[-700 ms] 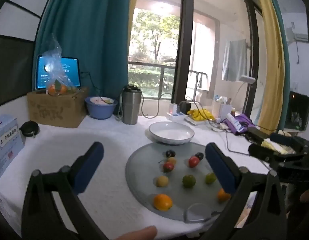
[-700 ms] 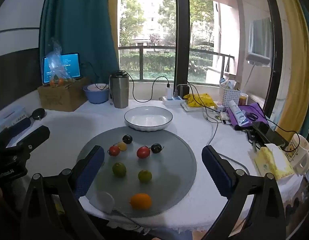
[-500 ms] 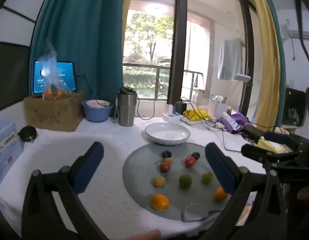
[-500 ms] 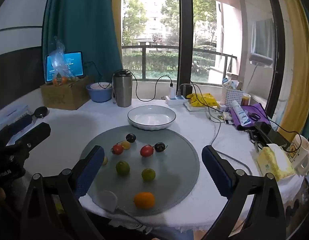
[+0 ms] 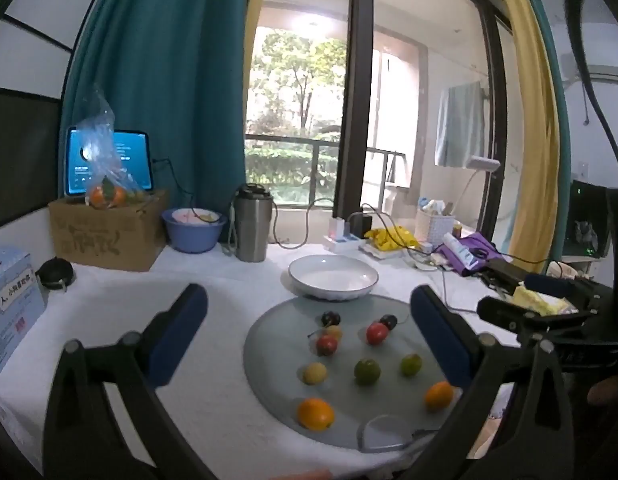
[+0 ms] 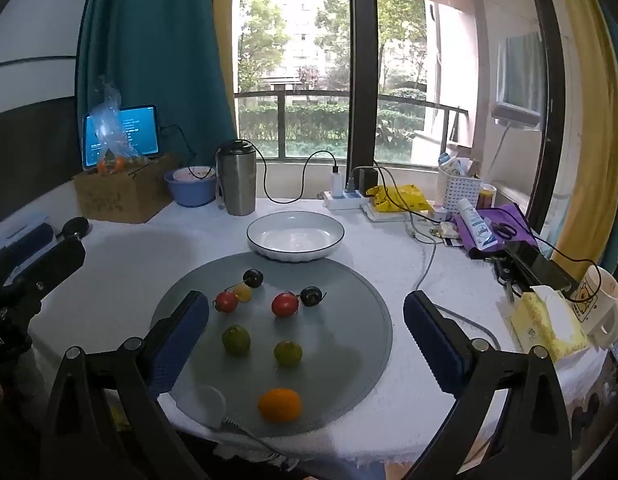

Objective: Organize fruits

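A round grey mat [image 6: 349, 320] [image 5: 269, 360] holds several small fruits: two oranges [image 5: 315, 413] [image 5: 439, 396], two green limes [image 6: 236, 340] [image 6: 288, 353], two red tomatoes [image 6: 285, 304] [image 6: 225, 301], a yellow fruit [image 5: 315, 373] and two dark cherries [image 6: 253, 278] [image 6: 311, 296]. An empty white plate [image 6: 295, 236] [image 5: 333, 277] stands just behind the mat. My left gripper [image 5: 309, 336] is open and empty, above the table's front left. My right gripper [image 6: 307, 340] is open and empty, above the mat's front.
At the back stand a steel tumbler [image 6: 237, 182], a blue bowl [image 6: 190, 186], a cardboard box [image 6: 121, 192] with bagged oranges and a tablet [image 6: 123, 134]. Cables, a power strip [image 6: 345, 198], a tissue pack [image 6: 547, 326] and a mug [image 6: 599, 300] crowd the right side.
Both grippers have risen and drawn back a little, so the mat and fruits sit lower in view. Both stay open and empty. No fruit has moved.
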`<state>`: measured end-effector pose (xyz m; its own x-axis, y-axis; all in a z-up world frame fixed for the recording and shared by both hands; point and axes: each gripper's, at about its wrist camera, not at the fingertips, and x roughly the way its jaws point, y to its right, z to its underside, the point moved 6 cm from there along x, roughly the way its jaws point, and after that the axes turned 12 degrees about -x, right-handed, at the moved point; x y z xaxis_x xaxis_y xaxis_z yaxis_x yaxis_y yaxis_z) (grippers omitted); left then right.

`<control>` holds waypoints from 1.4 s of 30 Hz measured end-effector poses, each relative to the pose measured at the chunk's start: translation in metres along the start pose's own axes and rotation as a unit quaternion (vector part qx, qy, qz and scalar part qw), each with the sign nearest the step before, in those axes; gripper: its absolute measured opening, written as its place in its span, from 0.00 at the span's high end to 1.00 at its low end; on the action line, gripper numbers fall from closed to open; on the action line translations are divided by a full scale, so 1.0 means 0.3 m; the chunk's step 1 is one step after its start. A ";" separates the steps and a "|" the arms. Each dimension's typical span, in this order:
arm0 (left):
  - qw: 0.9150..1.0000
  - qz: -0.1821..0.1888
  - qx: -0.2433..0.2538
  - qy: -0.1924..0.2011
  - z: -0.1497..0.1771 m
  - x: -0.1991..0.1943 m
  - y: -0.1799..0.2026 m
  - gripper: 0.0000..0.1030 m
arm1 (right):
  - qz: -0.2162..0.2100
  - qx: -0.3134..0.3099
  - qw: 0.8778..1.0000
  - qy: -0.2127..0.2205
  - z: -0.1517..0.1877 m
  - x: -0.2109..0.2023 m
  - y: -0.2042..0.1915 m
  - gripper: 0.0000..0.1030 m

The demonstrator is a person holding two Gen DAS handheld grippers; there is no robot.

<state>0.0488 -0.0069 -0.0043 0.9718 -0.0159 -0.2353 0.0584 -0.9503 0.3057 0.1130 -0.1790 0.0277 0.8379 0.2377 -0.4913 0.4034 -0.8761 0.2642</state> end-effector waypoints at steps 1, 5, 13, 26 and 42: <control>1.000 0.001 -0.001 0.000 -0.001 -0.001 -0.003 0.01 | 0.001 -0.001 1.000 -0.001 -0.005 -0.002 -0.005 0.03; 1.000 0.003 0.000 0.002 -0.001 -0.004 -0.002 0.01 | 0.000 -0.004 1.000 0.002 -0.003 -0.008 -0.011 0.03; 1.000 0.006 -0.001 0.007 -0.006 0.005 0.003 0.01 | 0.005 -0.009 1.000 0.006 -0.016 -0.012 -0.005 0.03; 1.000 0.008 -0.002 0.002 0.007 0.003 0.001 0.01 | 0.001 -0.008 1.000 -0.004 -0.003 0.002 -0.012 0.03; 1.000 0.011 -0.003 -0.004 0.020 -0.004 -0.002 0.01 | -0.001 -0.012 1.000 -0.006 0.007 0.001 -0.033 0.03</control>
<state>0.0463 -0.0083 -0.0098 0.9708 -0.0388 -0.2365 0.0393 -0.9477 0.3167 0.1086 -0.1711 0.0233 0.8328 0.2331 -0.5021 0.4129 -0.8657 0.2830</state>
